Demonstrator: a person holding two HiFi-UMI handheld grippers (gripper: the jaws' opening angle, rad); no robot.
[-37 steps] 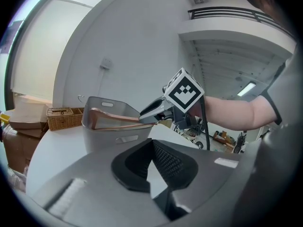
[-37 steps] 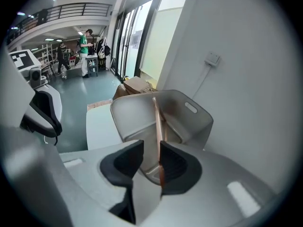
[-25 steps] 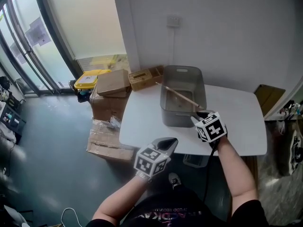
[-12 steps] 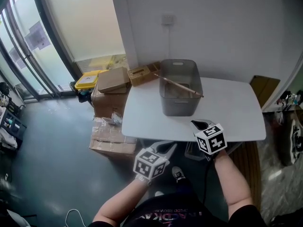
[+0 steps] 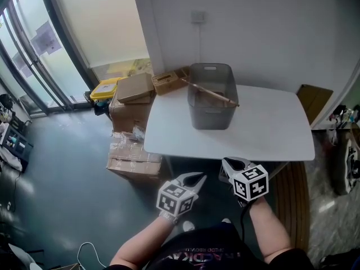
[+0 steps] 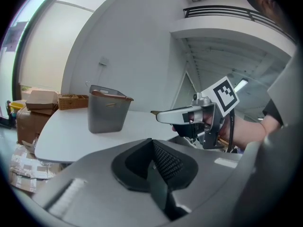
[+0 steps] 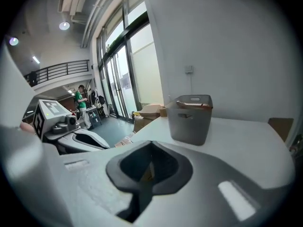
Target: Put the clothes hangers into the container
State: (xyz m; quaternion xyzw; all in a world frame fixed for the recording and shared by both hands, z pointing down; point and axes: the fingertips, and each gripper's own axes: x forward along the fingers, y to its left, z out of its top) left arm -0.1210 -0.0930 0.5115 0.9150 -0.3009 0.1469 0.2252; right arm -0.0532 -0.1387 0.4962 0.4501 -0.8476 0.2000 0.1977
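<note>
A grey plastic container (image 5: pixel 211 97) stands on the white table (image 5: pixel 264 131), toward its back left. One wooden clothes hanger (image 5: pixel 216 94) rests slantwise across the container's top, its right end over the rim. My right gripper (image 5: pixel 225 162) is shut and empty, held short of the table's front edge. My left gripper (image 5: pixel 201 176) hangs beside it, lower left, also shut on nothing. The left gripper view shows the container (image 6: pixel 106 110) and the right gripper (image 6: pixel 158 117) ahead. From the right gripper view I see the container (image 7: pixel 191 118) and the left gripper (image 7: pixel 78 137).
Stacked cardboard boxes (image 5: pixel 134 91), a yellow-lidded bin (image 5: pixel 105 89) and a wooden crate (image 5: pixel 166 81) crowd the table's left side. Flattened cartons (image 5: pixel 132 157) lie on the floor below. A brown box (image 5: pixel 311 99) leans at the right. A wall backs the table.
My right gripper has drawn back from the container's near right corner to below the table's front edge. The hanger stays across the container. The left gripper has hardly moved.
</note>
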